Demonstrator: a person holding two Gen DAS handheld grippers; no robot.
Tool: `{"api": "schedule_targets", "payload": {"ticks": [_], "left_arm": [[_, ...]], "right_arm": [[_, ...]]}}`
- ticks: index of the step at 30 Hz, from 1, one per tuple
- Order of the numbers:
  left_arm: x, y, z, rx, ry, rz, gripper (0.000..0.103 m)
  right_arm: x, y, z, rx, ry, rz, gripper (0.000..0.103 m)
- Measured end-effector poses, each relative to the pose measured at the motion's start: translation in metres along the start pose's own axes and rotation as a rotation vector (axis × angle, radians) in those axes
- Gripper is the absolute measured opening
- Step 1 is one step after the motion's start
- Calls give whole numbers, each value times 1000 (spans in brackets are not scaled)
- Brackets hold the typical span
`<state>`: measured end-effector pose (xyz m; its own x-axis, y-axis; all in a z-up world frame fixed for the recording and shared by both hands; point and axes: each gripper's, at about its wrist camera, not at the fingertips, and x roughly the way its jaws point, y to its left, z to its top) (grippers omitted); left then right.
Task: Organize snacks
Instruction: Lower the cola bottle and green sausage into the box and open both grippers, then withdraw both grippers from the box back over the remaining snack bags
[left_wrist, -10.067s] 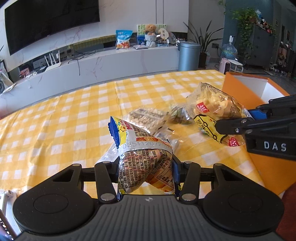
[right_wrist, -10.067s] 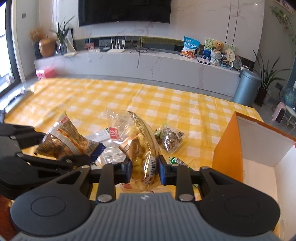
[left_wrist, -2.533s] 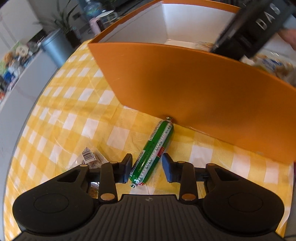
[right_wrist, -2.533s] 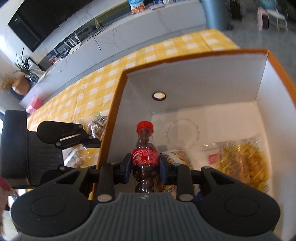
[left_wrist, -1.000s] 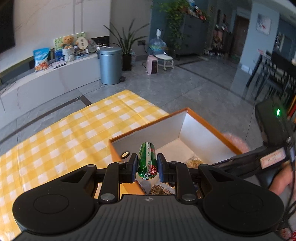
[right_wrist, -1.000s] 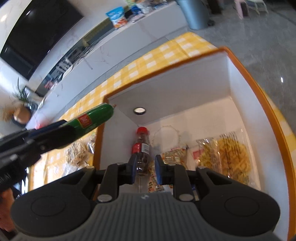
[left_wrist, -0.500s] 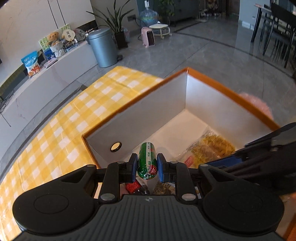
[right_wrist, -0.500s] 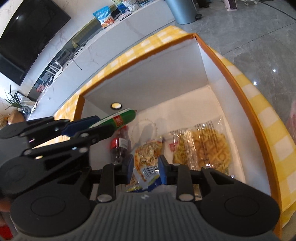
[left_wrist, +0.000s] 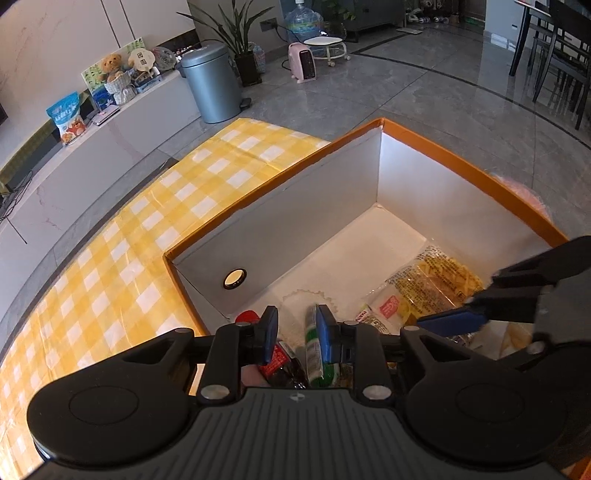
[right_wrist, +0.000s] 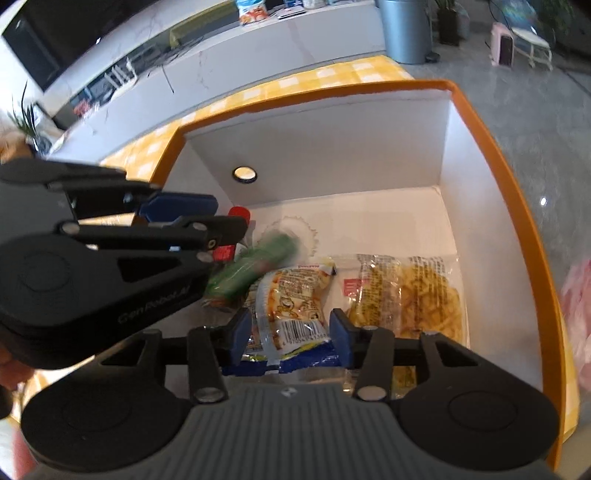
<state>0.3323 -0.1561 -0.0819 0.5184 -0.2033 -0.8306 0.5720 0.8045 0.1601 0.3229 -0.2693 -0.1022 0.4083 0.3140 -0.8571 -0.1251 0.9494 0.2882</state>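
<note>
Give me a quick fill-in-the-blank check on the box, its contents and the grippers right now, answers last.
1. The box has an orange outside and a ____ inside.
2. The cap of the cola bottle is ____.
3. The blurred sausage stick below the opening left gripper is wrapped in ____.
4. Between the opening jaws of the right gripper nothing is gripped; below them lies a snack ____.

Answers: white; red; green; bag

the right gripper (right_wrist: 291, 334) hangs over the box (right_wrist: 491, 155), jaws opening, nothing between them; a snack bag (right_wrist: 291, 295) lies below. at left, the left gripper (right_wrist: 221, 218) reaches in, and a blurred green sausage (right_wrist: 255, 269) sits below it. centre right, a yellow bag (right_wrist: 406, 295) lies flat.
</note>
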Motion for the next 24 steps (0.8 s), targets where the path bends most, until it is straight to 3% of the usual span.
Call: {"api": "schedule_targets", "payload": {"ticks": [6,11,18,24], "left_arm": [[-16,7,-7,-51,-42,-27,42],[-29,11,-12,-78,-68,-38,45],[-40,8,-22,-84,-82,-56,47],[-59,11,-34,-109,-121,-71,48]], "right_arm": [[12,8,1,-49,25,-43,47],[14,15,-1,-50,61,-33,38],[14,24,-8,-60,116,-46,39],[-9,41,-16,-132,41,-107,45]]}}
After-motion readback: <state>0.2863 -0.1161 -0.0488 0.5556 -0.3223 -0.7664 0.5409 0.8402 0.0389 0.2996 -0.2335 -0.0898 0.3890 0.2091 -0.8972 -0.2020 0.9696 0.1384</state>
